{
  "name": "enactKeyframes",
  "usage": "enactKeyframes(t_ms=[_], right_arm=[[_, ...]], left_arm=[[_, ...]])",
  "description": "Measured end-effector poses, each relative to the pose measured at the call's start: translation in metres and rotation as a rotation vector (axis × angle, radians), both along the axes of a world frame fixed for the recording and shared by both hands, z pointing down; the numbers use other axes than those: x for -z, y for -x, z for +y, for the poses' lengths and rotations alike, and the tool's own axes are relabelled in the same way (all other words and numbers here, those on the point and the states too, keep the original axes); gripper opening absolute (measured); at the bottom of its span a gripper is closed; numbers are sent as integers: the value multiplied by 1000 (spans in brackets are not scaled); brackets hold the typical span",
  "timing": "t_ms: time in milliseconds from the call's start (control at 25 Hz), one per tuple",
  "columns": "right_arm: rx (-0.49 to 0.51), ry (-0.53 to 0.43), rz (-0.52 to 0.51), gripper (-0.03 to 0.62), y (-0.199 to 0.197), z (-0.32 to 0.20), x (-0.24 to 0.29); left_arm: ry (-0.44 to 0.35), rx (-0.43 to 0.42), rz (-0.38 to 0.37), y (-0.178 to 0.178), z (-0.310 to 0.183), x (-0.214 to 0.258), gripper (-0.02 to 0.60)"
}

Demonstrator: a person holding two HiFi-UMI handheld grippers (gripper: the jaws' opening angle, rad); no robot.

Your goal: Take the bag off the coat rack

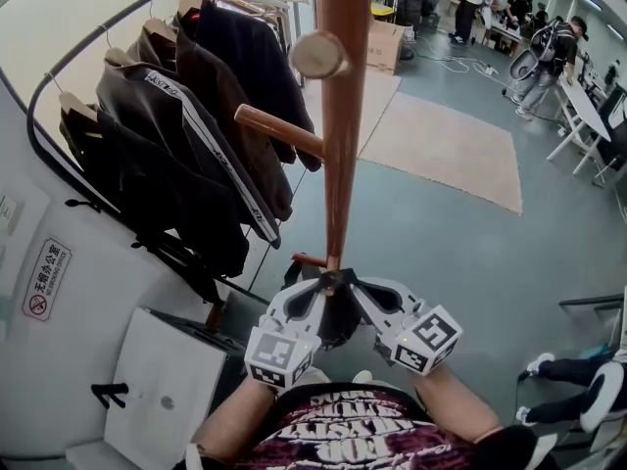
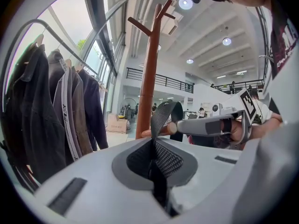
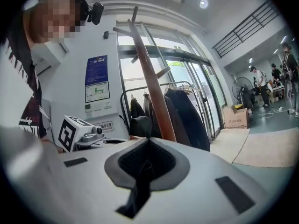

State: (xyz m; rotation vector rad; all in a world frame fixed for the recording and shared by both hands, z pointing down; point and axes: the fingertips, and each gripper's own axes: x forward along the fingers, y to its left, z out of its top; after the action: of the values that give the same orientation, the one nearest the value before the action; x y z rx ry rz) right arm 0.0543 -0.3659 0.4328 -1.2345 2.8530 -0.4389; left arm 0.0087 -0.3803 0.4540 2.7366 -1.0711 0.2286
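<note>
The wooden coat rack [image 1: 343,116] rises in the middle of the head view, with a short low peg [image 1: 310,259] near its foot. A black bag [image 1: 339,319] hangs there, mostly hidden between my two grippers. Its webbing strap [image 2: 161,118] loops over the peg end [image 2: 172,127]. My left gripper [image 1: 319,284] is shut on the strap [image 2: 156,171]. My right gripper [image 1: 355,284] is shut on the same strap [image 3: 139,183] from the other side. The two gripper tips almost touch at the peg. In the right gripper view the strap's loop [image 3: 140,125] shows beside the pole [image 3: 156,97].
A clothes rail with several dark jackets [image 1: 186,135] stands close on the left. A white cabinet [image 1: 162,385] sits at lower left. A beige rug [image 1: 451,145] and a cardboard box [image 1: 385,45] lie beyond the rack. People work at desks [image 1: 549,57] far right.
</note>
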Motion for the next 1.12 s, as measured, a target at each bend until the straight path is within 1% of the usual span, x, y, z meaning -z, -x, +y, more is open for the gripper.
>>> enactKeyframes(t_ms=[320, 600, 920, 1120], right_arm=[[49, -48, -13, 7, 4, 29, 23], [110, -85, -20, 7, 8, 54, 41], [151, -149, -26, 8, 6, 84, 70], [175, -187, -13, 8, 3, 104, 88]], left_arm=[[-40, 41, 11, 6, 28, 24, 6], [-73, 98, 21, 11, 54, 43, 6], [-116, 129, 23, 10, 85, 72, 6], [-151, 145, 26, 7, 106, 89, 6]])
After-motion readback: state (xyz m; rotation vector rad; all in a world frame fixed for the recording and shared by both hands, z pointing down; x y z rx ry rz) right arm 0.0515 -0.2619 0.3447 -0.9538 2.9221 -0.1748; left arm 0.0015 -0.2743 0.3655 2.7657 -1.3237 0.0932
